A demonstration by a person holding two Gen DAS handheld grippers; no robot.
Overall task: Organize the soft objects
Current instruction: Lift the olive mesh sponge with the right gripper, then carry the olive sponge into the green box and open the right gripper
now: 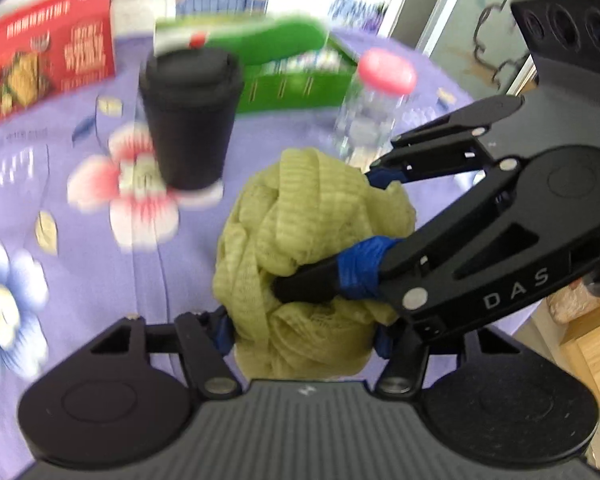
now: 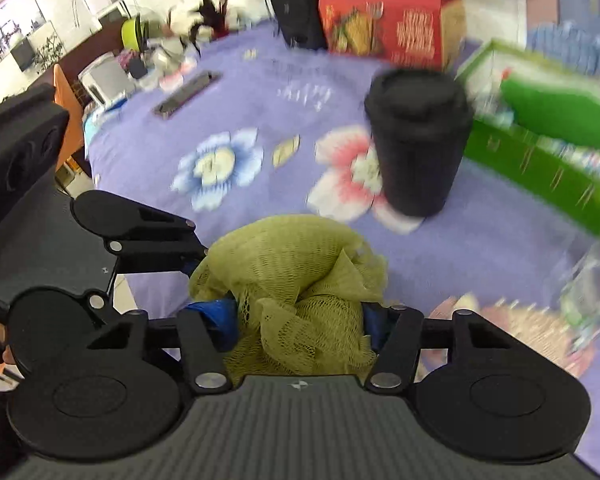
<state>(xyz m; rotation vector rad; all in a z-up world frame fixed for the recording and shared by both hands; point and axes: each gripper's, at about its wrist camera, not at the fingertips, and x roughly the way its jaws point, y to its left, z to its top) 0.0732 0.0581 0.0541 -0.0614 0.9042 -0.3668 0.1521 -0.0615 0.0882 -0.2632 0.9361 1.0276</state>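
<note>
You are pinching the green mesh cloth [image 1: 300,240] with both the left tongs [image 1: 300,334] and the right tongs [image 2: 300,320] | it is hanging bunched, seemingly just above the desk [image 1: 100,280] | light, limp, snag-prone: grip thick folds.

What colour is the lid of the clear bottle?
Pink, on the clear bottle; its lid shows best in the left wrist view.

Setting: a lived-in domestic or office-type room. Ahead of the claw, a table [image 2: 148,152] carries a purple floral cloth [image 2: 260,92], a red food box [image 2: 384,16] and a black lidded cup [image 2: 418,140]. Far left beyond it: potted plants [image 2: 52,52] and a window [image 2: 12,20].
</note>
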